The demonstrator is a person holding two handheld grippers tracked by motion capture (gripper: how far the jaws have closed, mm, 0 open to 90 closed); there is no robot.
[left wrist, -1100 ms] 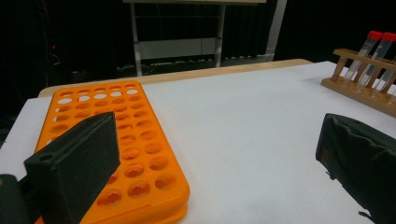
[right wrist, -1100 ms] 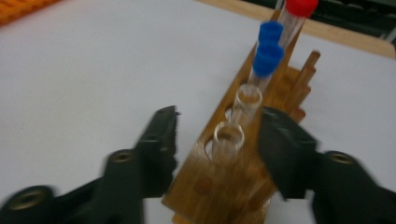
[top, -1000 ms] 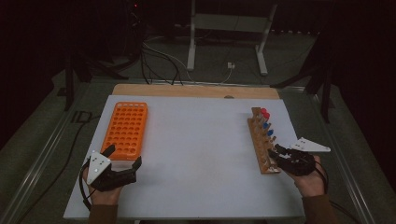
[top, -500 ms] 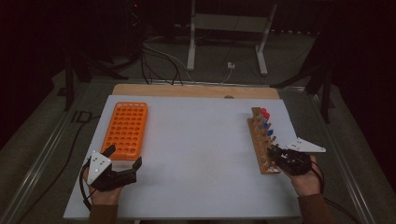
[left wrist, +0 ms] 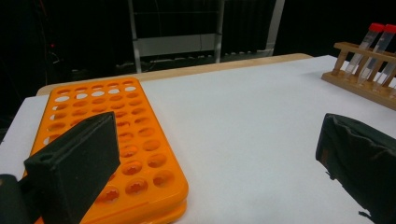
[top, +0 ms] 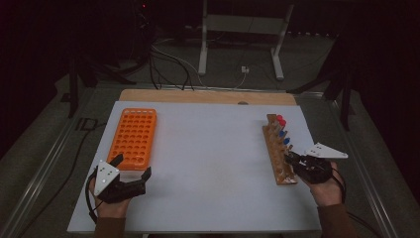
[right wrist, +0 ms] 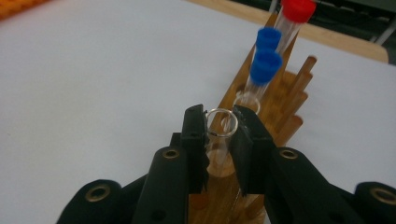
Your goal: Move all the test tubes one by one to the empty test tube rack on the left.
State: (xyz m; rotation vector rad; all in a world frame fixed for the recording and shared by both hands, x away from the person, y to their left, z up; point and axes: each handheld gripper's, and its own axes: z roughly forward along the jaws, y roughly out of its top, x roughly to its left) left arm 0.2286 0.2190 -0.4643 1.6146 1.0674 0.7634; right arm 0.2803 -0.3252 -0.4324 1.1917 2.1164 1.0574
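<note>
Open glass tube (right wrist: 222, 128) clamped near rim by right tool (right wrist: 219, 140), upright in wooden rack (top: 277, 154); orange rack (top: 133, 137) well apart leftward, beside released left tool (top: 132, 168).

I count 2 racks on the table: 1 orange plastic rack (top: 133, 137), 1 wooden rack (top: 277, 151). Capped tubes in the wooden one: 2 red caps (top: 281, 120), 2 blue caps (right wrist: 266, 58). Plus 1 open glass tube (right wrist: 221, 128), no cap. 2 grippers, approx. 1 per hand.
</note>
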